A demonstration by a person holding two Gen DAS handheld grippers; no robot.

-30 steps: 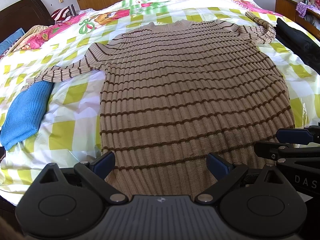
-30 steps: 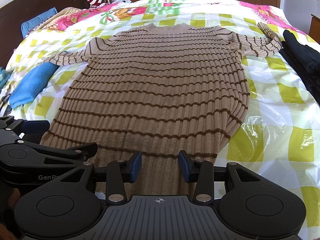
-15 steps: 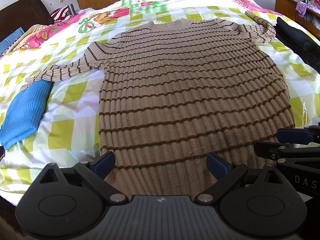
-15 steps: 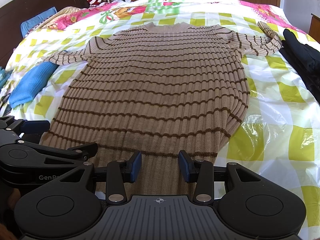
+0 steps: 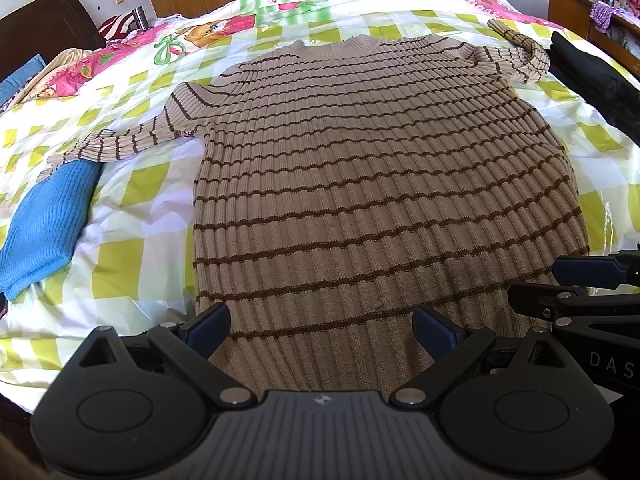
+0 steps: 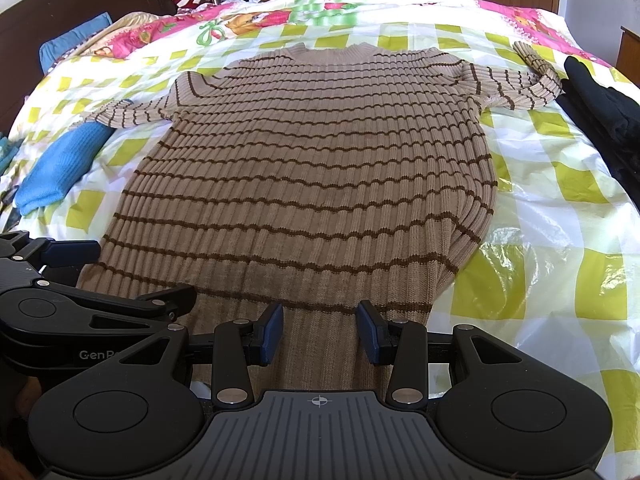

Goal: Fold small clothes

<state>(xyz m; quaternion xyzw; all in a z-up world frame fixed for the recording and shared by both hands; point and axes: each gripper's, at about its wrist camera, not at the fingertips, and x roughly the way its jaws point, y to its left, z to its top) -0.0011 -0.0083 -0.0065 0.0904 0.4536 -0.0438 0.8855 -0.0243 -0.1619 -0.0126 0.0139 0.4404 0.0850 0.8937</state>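
A tan ribbed sweater (image 5: 372, 184) with thin brown stripes lies flat on the bed, neck at the far side and both sleeves spread out. In the right wrist view the same sweater (image 6: 316, 176) fills the middle. My left gripper (image 5: 322, 326) hovers over the hem near its left corner, jaws wide open with nothing pinched. My right gripper (image 6: 320, 334) is over the hem toward the right side, also open, with only flat knit showing between its blue pads. Each gripper shows at the edge of the other's view. The hem's nearest edge is hidden behind the gripper bodies.
A folded blue knit garment (image 5: 44, 232) lies left of the sweater, touching the left sleeve's cuff. Dark clothing (image 6: 608, 108) is piled at the bed's right edge beside the right sleeve. The bed carries a yellow-green checked plastic sheet (image 6: 560, 208). A dark headboard (image 6: 80, 0) stands far left.
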